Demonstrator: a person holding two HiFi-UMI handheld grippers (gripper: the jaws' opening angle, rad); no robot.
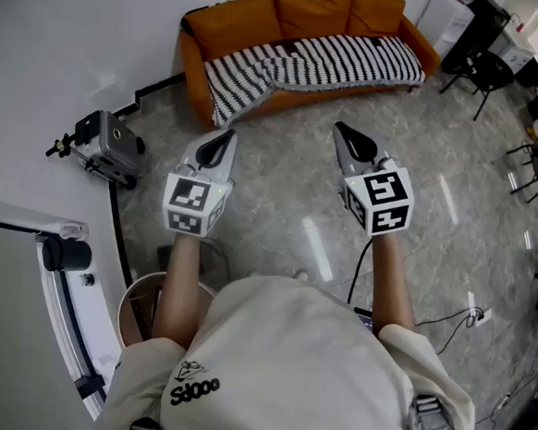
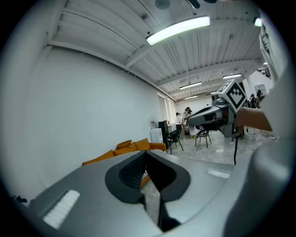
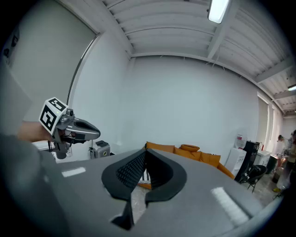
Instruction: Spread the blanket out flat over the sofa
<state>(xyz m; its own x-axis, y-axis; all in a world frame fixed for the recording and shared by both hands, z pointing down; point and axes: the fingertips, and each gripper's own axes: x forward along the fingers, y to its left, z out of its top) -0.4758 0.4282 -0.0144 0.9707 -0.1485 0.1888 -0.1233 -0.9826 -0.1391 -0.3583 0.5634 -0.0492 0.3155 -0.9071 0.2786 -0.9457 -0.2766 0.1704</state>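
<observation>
left gripper (image 1: 225, 139): jaws clenched, nothing between them
right gripper (image 1: 343, 132): jaws clenched, also empty
grippers: 2, side by side over the floor (image 1: 280, 196), pointing at the far sofa, well apart from it
blanket (image 1: 327, 61): 1, black-and-white striped, on the sofa seat, rumpled toward its left end, front edge hanging over
sofa (image 1: 238, 21): 1, orange, far centre
back cushions (image 1: 308, 8): looks like 3, hard to tell
chairs (image 1: 492, 71): 2, black, far right

Ahead of you the sofa (image 1: 230, 23) stands against the wall (image 1: 71, 18), with the blanket (image 1: 327, 61) lying along its seat. Your left gripper (image 1: 226, 138) and right gripper (image 1: 343, 133) are side by side above the floor (image 1: 280, 196), well short of the sofa. A case (image 1: 112, 143) sits by the wall to your left, and chairs (image 1: 484, 69) stand right of the sofa.
</observation>
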